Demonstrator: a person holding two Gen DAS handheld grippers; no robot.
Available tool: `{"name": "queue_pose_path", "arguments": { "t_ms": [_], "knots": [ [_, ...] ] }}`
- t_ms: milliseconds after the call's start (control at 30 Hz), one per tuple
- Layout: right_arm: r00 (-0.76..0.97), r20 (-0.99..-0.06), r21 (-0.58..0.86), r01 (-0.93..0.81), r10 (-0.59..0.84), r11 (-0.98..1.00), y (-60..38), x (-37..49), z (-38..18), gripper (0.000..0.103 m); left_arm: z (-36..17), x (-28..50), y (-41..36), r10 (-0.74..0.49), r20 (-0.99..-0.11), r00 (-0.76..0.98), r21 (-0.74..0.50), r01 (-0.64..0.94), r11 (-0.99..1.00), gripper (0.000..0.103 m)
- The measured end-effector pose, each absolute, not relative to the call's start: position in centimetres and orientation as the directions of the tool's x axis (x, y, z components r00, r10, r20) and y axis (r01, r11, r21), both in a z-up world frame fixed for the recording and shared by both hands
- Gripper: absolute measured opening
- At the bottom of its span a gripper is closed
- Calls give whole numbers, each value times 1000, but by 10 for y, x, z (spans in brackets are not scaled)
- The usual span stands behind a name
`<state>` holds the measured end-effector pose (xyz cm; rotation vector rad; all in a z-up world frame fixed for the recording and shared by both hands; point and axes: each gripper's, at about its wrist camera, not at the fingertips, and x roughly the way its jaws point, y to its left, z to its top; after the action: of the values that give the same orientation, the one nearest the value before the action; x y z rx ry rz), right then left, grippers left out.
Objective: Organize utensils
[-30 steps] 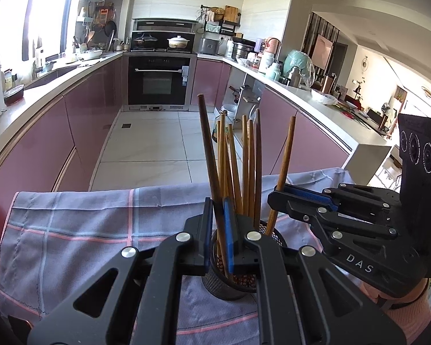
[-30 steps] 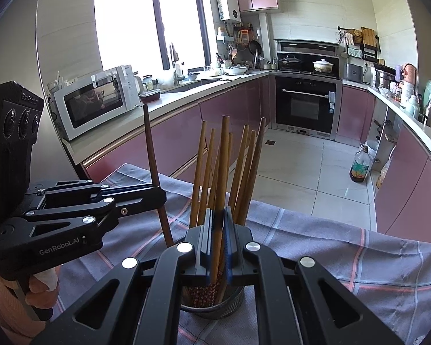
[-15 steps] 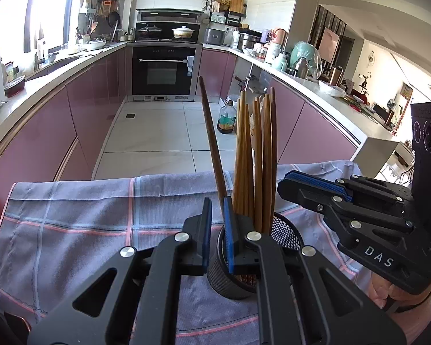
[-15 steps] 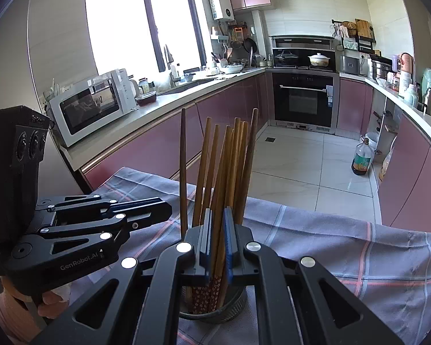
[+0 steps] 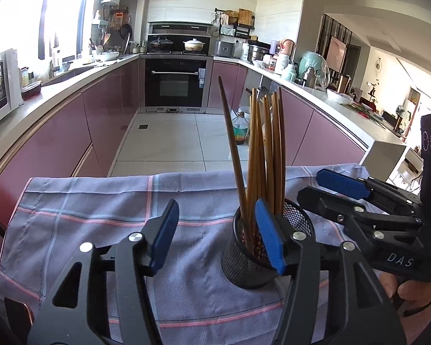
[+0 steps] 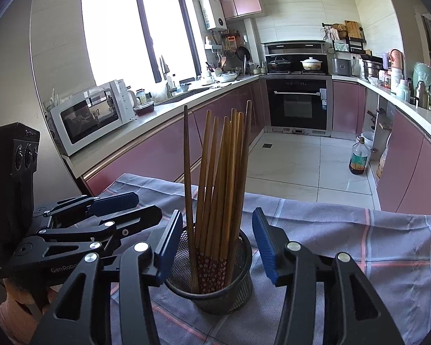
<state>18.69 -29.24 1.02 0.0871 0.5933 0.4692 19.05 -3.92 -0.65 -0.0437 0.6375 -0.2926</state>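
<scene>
A black mesh cup (image 5: 251, 261) (image 6: 212, 290) stands on a checked cloth (image 5: 106, 212) and holds several wooden chopsticks (image 5: 268, 155) (image 6: 224, 178), one darker (image 5: 232, 149) (image 6: 188, 181). My left gripper (image 5: 217, 233) is open and empty; its right finger is in front of the cup's rim. My right gripper (image 6: 217, 244) is open and empty, with the cup between its fingers. It also shows in the left wrist view (image 5: 327, 187), just right of the cup. The left gripper shows in the right wrist view (image 6: 129, 204), left of the cup.
The cloth's far edge (image 6: 330, 204) drops to a tiled kitchen floor. Pink cabinets, a microwave (image 6: 91, 115), an oven (image 5: 175, 83) and an oil bottle (image 6: 358, 158) lie beyond.
Both grippers have opened and let go of the chopsticks they held. Those chopsticks now stand in the cup. Both grippers have drawn back a little.
</scene>
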Motion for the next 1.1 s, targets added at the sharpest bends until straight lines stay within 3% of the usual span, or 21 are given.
{"name": "queue_pose_path", "arguments": {
  "t_ms": [100,133,167,200,300,400,800,900,1100],
  "knots": [
    [745,-499,209,-392,442,896,-296,175,9,61,-10,176,-30,-248,-564,788,-114,224,968,75],
    [752,-495,202,-388,436,899,-295,171,9,68,-11,171,-26,-236,-557,796,-107,212,971,85],
    [760,-490,193,-383,427,903,-295,166,8,73,-12,166,-24,-223,-550,805,-101,201,974,88],
    [769,-481,188,-378,421,906,-295,160,6,82,-13,160,-22,-205,-542,815,-90,187,978,89],
    [791,-457,171,-371,407,913,-296,143,2,87,-13,146,-16,-179,-529,830,-71,166,983,96],
    [811,-432,146,-368,394,918,-294,127,-1,96,-14,128,-11,-152,-501,852,-54,144,988,97],
    [862,-384,55,-336,331,940,-282,83,-14,96,-23,79,0,-84,-455,887,-47,70,996,97],
    [888,-337,39,-318,312,947,-281,70,-16,96,-21,68,3,-82,-432,898,-53,65,996,97],
    [877,-336,87,-335,344,938,-281,59,-19,96,-19,47,4,-82,-389,918,-51,67,996,97]
  ]
}}
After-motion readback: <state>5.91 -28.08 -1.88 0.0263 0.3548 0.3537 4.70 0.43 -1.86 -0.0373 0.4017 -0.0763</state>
